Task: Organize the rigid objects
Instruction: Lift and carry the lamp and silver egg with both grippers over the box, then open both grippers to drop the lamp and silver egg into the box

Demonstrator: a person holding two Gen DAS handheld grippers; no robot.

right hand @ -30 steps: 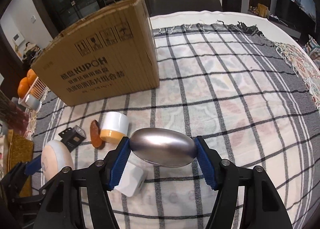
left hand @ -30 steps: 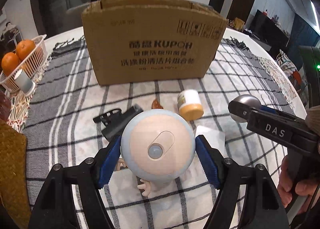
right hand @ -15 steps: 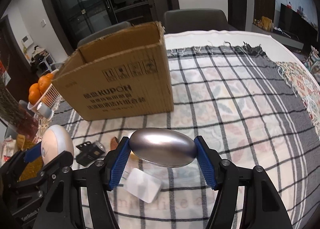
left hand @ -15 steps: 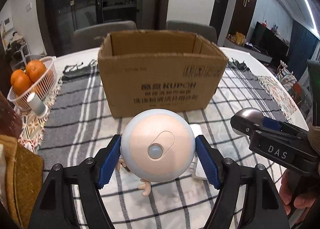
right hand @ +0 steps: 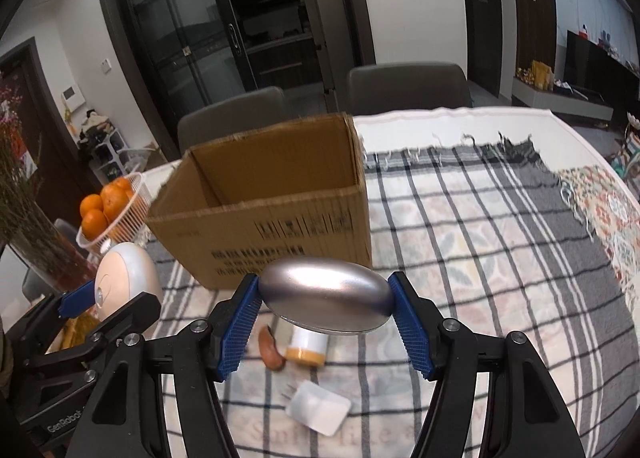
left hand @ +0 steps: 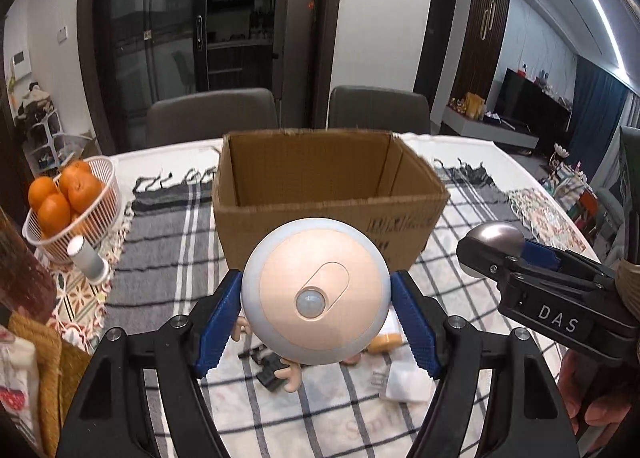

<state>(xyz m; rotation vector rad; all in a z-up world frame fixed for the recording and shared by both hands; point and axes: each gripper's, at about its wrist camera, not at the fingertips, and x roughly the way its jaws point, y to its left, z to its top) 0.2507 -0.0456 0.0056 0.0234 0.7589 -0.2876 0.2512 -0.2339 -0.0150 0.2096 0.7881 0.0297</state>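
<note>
At the far left of the left wrist view a white wire basket [left hand: 100, 194] holds oranges [left hand: 60, 194] — four can be counted, more may lie beneath. A small white cylinder [left hand: 86, 258] stands just before it. The left claw [left hand: 316, 322] is clamped on a round white-and-peach sensor light [left hand: 316, 294], whose body hides much of what lies on the checked cloth [left hand: 168, 242] under it: only parts of a black object [left hand: 268, 374], a pale foot-like shape and an orange cap edge show. A white packet [left hand: 404, 382] lies partly behind the right finger. Beyond stands one open cardboard box [left hand: 332, 198], its floor out of sight. To the right, the right claw [right hand: 324, 310] grips a silver oval piece [right hand: 326, 294] across its long ends; below it, blurred, lie a brown curved item [right hand: 270, 350], a white bottle with orange cap [right hand: 306, 346] and the packet. The cloth covers a round white worktop [right hand: 460, 114]. Two grey chairs [left hand: 212, 114] stand behind it, before dark glass doors. Both held things hang in the air short of the box.
</note>
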